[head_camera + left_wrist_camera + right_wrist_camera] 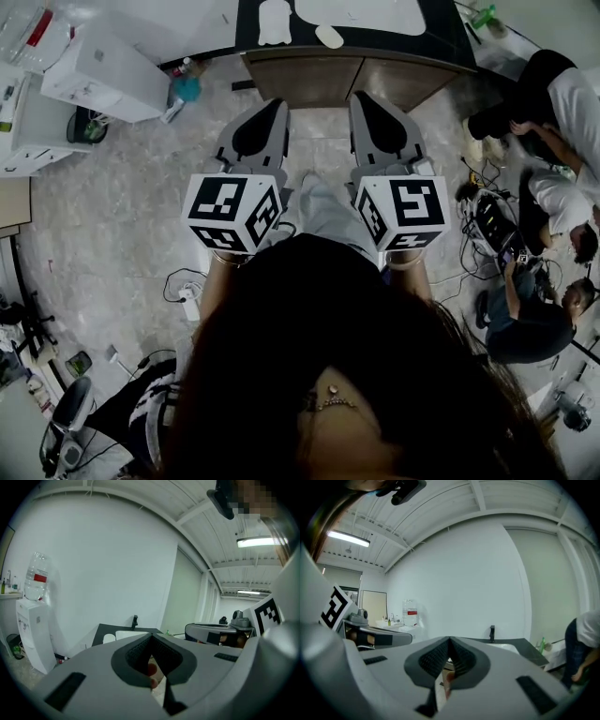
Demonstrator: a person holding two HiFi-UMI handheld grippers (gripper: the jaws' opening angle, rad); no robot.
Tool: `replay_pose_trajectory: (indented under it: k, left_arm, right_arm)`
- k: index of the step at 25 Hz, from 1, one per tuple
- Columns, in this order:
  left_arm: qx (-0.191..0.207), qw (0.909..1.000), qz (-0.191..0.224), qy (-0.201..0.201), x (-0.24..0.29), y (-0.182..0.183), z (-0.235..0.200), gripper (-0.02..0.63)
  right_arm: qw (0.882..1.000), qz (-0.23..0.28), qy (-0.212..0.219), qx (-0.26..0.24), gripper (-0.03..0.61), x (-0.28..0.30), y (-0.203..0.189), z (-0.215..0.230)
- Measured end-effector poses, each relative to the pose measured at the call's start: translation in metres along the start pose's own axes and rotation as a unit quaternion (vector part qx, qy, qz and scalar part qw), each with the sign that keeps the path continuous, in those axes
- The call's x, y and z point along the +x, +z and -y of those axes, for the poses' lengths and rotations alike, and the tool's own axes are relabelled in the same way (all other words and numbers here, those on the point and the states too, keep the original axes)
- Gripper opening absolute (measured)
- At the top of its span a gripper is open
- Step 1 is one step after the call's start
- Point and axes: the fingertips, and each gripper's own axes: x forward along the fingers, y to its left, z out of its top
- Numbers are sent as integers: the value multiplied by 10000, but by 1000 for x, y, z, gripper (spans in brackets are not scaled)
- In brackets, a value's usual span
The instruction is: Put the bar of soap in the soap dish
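Ahead, on the dark counter [441, 39], a small white oval, presumably the bar of soap [329, 36], lies near a white dish-like piece [275, 21]. The left gripper [272, 108] and right gripper [364, 103] are both clenched and empty. The soap is judged light, stiff and slippery — best pinched across its narrow sides.

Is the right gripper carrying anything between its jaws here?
No, the right gripper has its jaws closed against each other in its own view, with nothing held between them.
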Motion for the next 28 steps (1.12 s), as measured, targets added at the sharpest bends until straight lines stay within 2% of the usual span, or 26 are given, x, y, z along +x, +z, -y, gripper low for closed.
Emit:
replay_pose_trajectory:
  k: [7,14,21,28]
  left_arm:
    - [-157,9993,-49,345,61,17,-33,-3]
    - [-258,9981,-160,527,94,23,-69,-3]
    - [-249,9983,-340,411,149,27,-108,-3]
    - [-206,9989,-414,85,199,45,-150,-3]
  right_arm:
    - [9991,-265,125,300,15,73,-7,58]
    - [9976,-521,39,464,15,124,-21,84]
    - [9948,-849,-172,527,17,182,-38,104]
    - [9938,-871,-436,537,17,239,-28,120]
